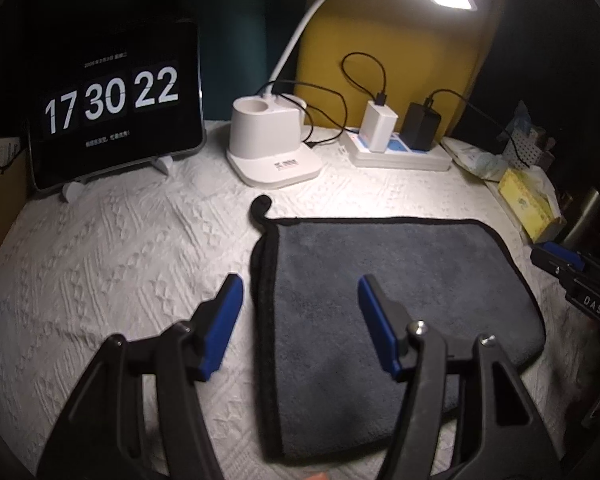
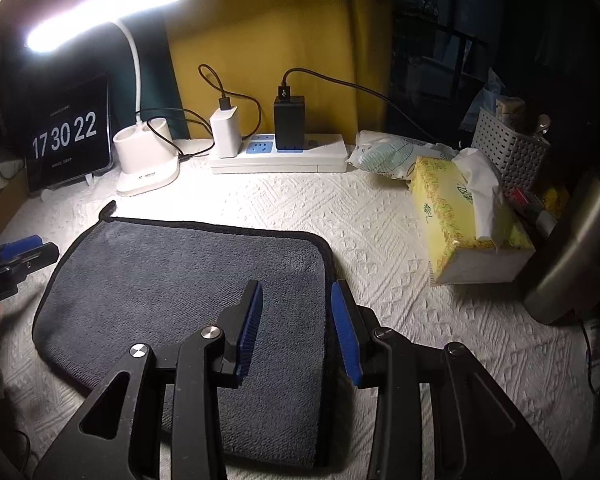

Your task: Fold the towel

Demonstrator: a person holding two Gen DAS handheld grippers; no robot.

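Note:
A grey towel point(image 1: 400, 300) with black trim lies flat on the white textured table cover; it also shows in the right wrist view point(image 2: 180, 288). Its hanging loop point(image 1: 260, 204) sticks out at the far left corner. My left gripper point(image 1: 300, 284) is open and empty, hovering over the towel's left edge. My right gripper point(image 2: 296, 292) is open and empty, hovering over the towel's right edge. Each gripper shows at the edge of the other's view: the right one point(image 1: 564, 264) and the left one point(image 2: 24, 252).
A tablet clock point(image 1: 112, 108) stands back left. A white lamp base point(image 1: 272, 144) and a power strip point(image 1: 396, 152) with chargers line the back. A yellow tissue box point(image 2: 464, 220), a white basket point(image 2: 508, 152) and a steel flask point(image 2: 576, 248) stand on the right.

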